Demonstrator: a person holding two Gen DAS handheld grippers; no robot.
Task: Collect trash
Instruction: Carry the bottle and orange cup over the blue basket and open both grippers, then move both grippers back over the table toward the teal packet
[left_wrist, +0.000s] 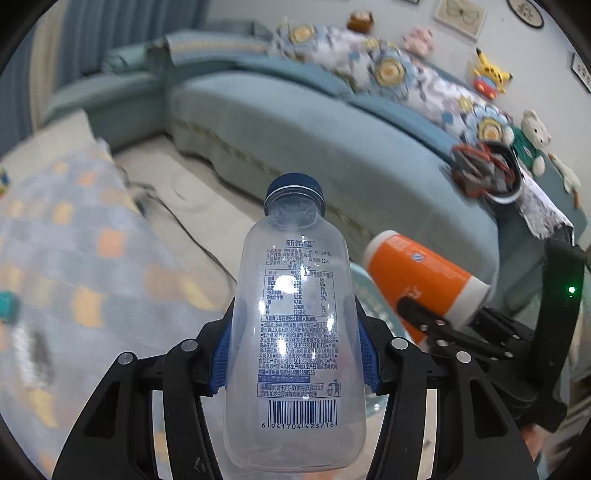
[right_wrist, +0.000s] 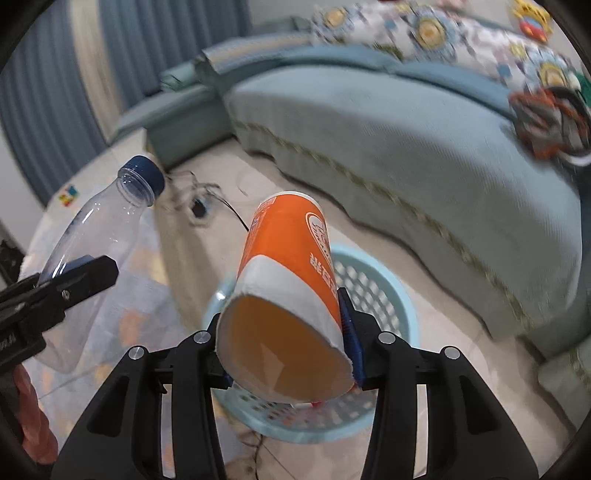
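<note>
Clear plastic fills your left view: the empty milk bottle (left_wrist: 295, 332), blue cap (left_wrist: 294, 192) pointing away from you, is pinched at mid-body between the blue pads of your left gripper (left_wrist: 294, 354). Your right gripper (right_wrist: 291, 354) clamps the orange paper cup (right_wrist: 291, 288) near its white rim, open mouth facing the camera, base pointing away.

Directly below the cup in the right view sits the light blue perforated basket (right_wrist: 384, 295) on the tiled floor (right_wrist: 207, 184), partly hidden by the cup. To your left is a worktop under a pale checked cloth (left_wrist: 66, 258); the bottle hangs over its edge. A black cable (right_wrist: 225, 203) trails across the floor beyond the basket. The long teal sofa (left_wrist: 314, 136) curves behind everything, with floral cushions (left_wrist: 388, 70) and plush toys (left_wrist: 491, 72) along its back, and a dark bowl of crumpled wrappers (left_wrist: 487, 173) at its near end. Blue curtains (right_wrist: 48, 110) hang at far left. Much of the surroundings is blurred.
</note>
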